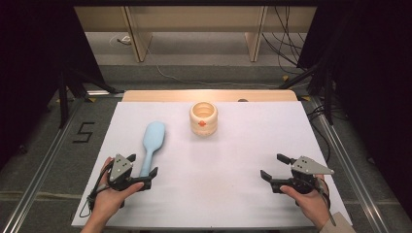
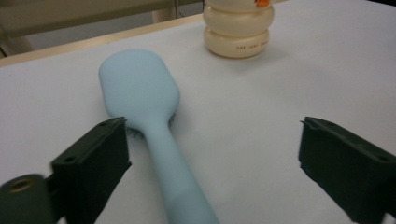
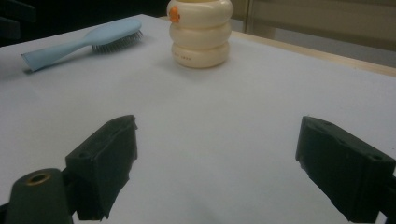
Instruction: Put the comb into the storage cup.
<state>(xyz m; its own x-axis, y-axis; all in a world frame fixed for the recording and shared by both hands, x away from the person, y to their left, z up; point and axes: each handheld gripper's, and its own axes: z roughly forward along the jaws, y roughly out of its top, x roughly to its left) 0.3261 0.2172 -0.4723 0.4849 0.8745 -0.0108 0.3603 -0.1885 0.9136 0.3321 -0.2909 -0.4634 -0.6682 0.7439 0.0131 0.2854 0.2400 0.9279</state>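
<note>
While the light-blue hairbrush lies ungrasped, bristles down, on the desk, its handle sits between the left gripper's spread jaws; the right gripper waits released nearby.

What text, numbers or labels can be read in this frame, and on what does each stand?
"5": a dark mark on the grey floor left of the table.
Small reddish print on the lower ring of the cream holder: too blurred to read.
The blue hairbrush bears no text.
</note>
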